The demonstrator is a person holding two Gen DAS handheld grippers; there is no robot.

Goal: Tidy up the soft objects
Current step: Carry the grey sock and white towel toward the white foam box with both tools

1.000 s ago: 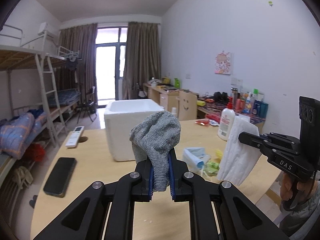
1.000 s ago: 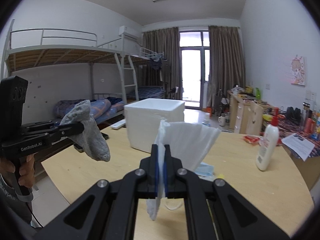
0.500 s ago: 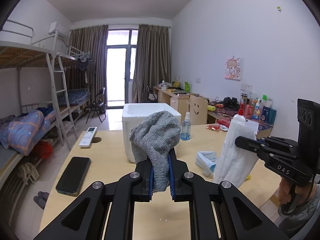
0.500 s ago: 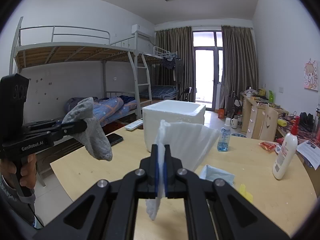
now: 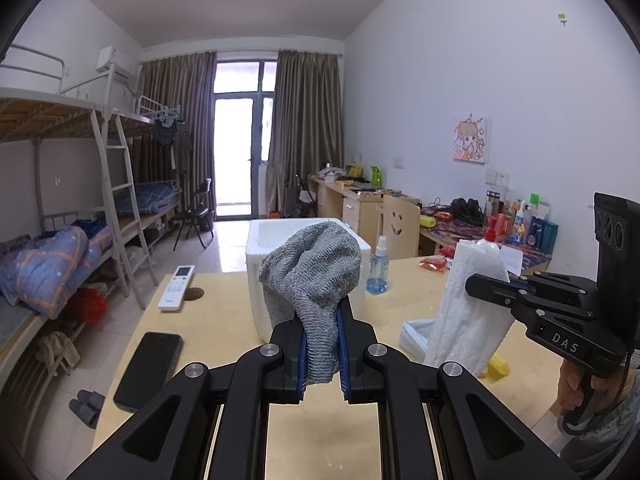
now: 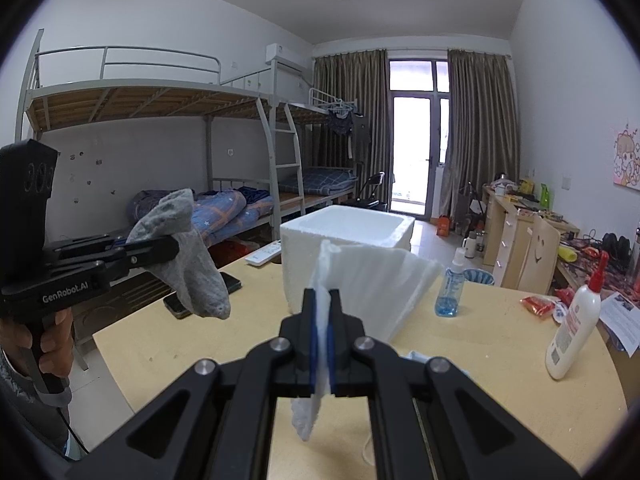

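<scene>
My left gripper [image 5: 322,350] is shut on a grey knitted sock [image 5: 316,276] and holds it in the air above the wooden table [image 5: 216,320]. The sock also shows in the right wrist view [image 6: 188,256], hanging from the left gripper [image 6: 168,246]. My right gripper [image 6: 321,350] is shut on a white folded cloth [image 6: 372,288], also held above the table; it shows in the left wrist view [image 5: 468,312], hanging from the right gripper [image 5: 476,284]. A white foam box [image 6: 348,232] with an open top stands on the table beyond both grippers.
On the table: a black phone [image 5: 148,368], a white remote [image 5: 176,288], a blue spray bottle [image 6: 450,288], a white lotion bottle [image 6: 572,328], a blue-white packet [image 5: 414,334] and red wrappers [image 6: 538,304]. Bunk beds [image 6: 160,104] stand left, cluttered desks [image 5: 480,224] right.
Both grippers have risen and drawn back from the box while keeping their hold; the table and the foam box now sit lower and farther off in both views.
</scene>
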